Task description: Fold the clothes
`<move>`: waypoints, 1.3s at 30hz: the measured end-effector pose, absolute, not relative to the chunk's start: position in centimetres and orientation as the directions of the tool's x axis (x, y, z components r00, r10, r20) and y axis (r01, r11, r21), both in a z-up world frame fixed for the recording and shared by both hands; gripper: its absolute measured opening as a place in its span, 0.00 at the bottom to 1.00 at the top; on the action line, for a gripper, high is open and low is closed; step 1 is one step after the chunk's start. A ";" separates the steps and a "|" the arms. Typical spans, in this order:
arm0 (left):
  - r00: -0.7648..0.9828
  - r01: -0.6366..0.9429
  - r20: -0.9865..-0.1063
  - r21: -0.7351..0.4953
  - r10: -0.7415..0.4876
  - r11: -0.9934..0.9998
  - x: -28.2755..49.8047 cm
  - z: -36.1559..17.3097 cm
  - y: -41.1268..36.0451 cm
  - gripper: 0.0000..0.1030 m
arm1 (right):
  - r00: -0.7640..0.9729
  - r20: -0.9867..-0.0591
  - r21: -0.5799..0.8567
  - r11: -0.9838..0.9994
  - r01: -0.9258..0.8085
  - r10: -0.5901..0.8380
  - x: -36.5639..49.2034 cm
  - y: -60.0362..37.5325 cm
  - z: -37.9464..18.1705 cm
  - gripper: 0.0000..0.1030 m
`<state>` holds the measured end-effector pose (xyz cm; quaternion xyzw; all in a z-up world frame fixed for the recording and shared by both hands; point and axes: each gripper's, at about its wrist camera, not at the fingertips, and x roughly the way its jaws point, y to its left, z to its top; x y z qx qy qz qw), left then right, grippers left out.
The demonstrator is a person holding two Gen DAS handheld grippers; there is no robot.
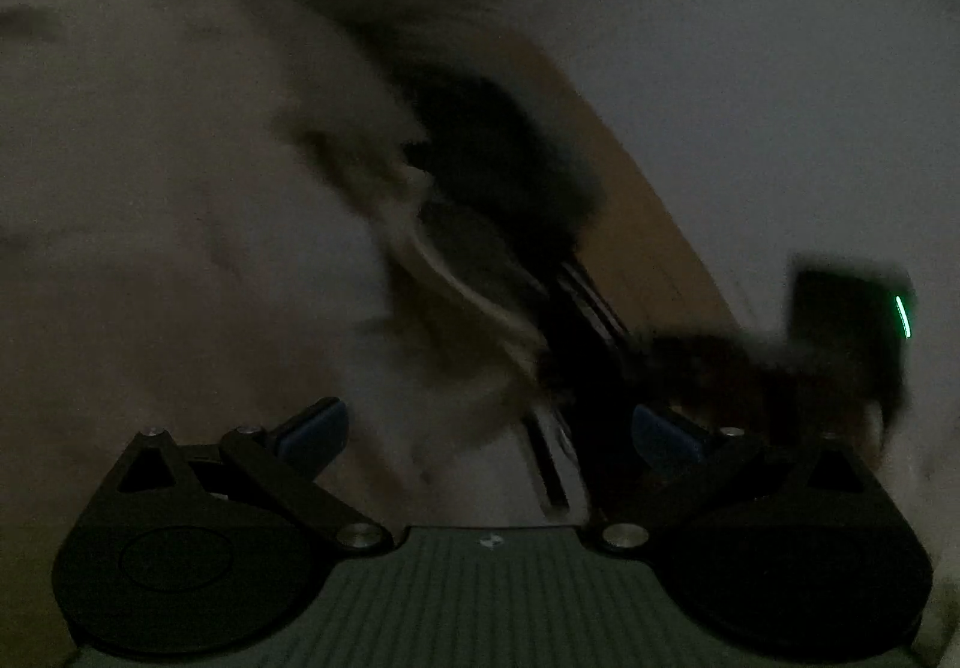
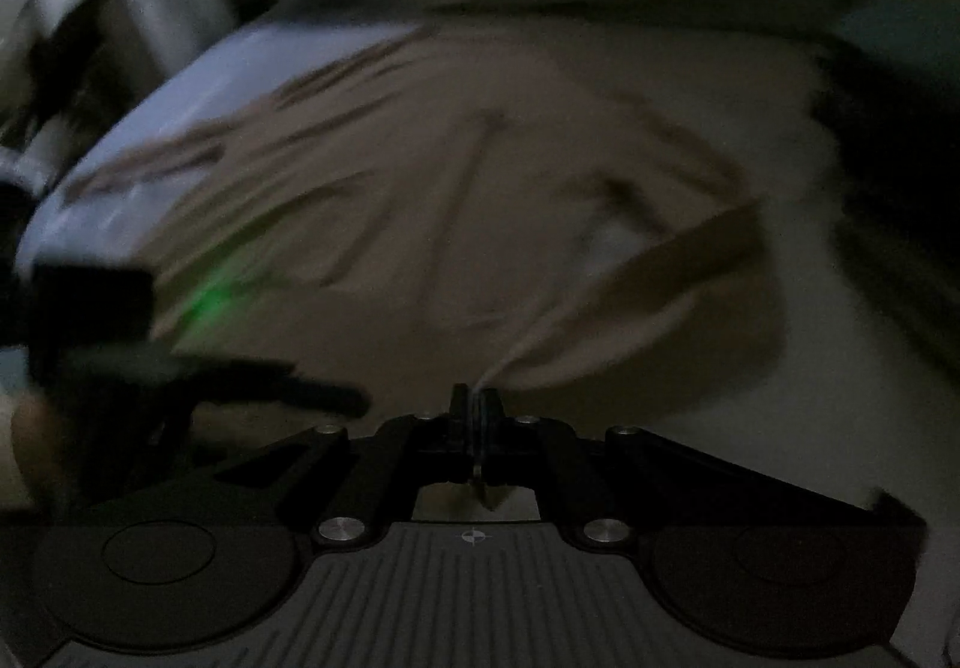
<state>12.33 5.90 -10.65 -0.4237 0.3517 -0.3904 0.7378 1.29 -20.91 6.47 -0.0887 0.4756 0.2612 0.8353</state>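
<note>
We judged a fold in hand: our right gripper [image 2: 474, 404] was clamped on an edge of the tan, creased cloth garment [image 2: 456, 200] spread ahead of it, while our left gripper [image 1: 489, 428] stood apart, needing its own hold next.

Dim, motion-blurred frames. Pale sheeted surface [image 2: 750, 368], likely a bed, carries a beige garment [image 2: 420, 200] spread wide and creased. A bare pale strip shows along its left edge; further contents indistinct.
</note>
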 end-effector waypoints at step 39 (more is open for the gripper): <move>0.371 -0.003 -0.183 -0.981 -0.910 0.196 14.5 -14.0 6.1 0.07 | 0.752 -0.653 -0.518 0.670 -0.531 0.092 -12.4 -12.6 -0.7 0.51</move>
